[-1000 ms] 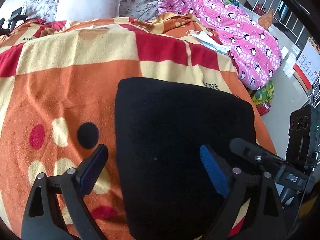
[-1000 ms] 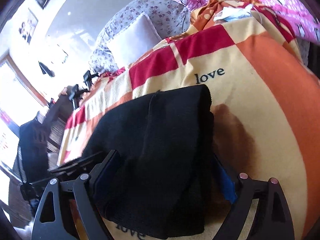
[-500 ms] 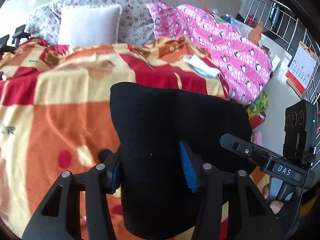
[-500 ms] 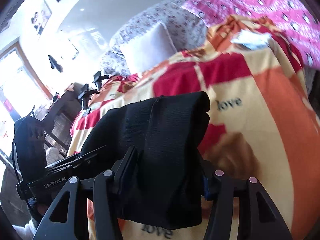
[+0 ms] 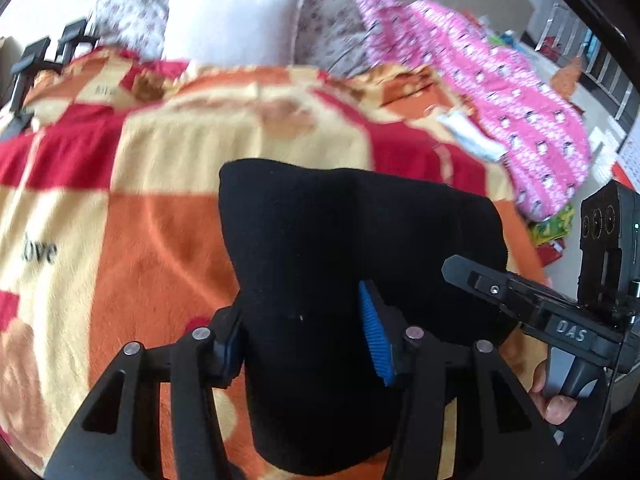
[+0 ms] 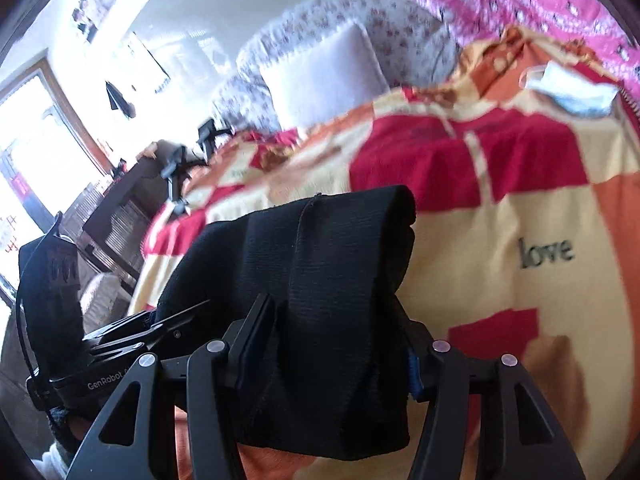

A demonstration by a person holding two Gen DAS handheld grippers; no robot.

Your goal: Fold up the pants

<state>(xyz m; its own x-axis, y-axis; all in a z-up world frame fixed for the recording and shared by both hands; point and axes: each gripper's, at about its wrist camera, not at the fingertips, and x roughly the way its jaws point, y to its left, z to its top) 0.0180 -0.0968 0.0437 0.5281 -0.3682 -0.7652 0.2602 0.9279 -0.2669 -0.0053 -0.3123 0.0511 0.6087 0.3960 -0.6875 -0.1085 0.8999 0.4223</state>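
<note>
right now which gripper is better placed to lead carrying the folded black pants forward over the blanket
Neither clearly: the left gripper and right gripper are each clamped on a near end of the folded black pants, so both should move together over the blanket.

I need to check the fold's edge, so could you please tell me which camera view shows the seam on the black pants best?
The right wrist view: the seam runs as a visible thread line down the black pants, whose stacked layers show at the right edge. In the left wrist view the pants read as a plain dark mass with no seam visible.
</note>
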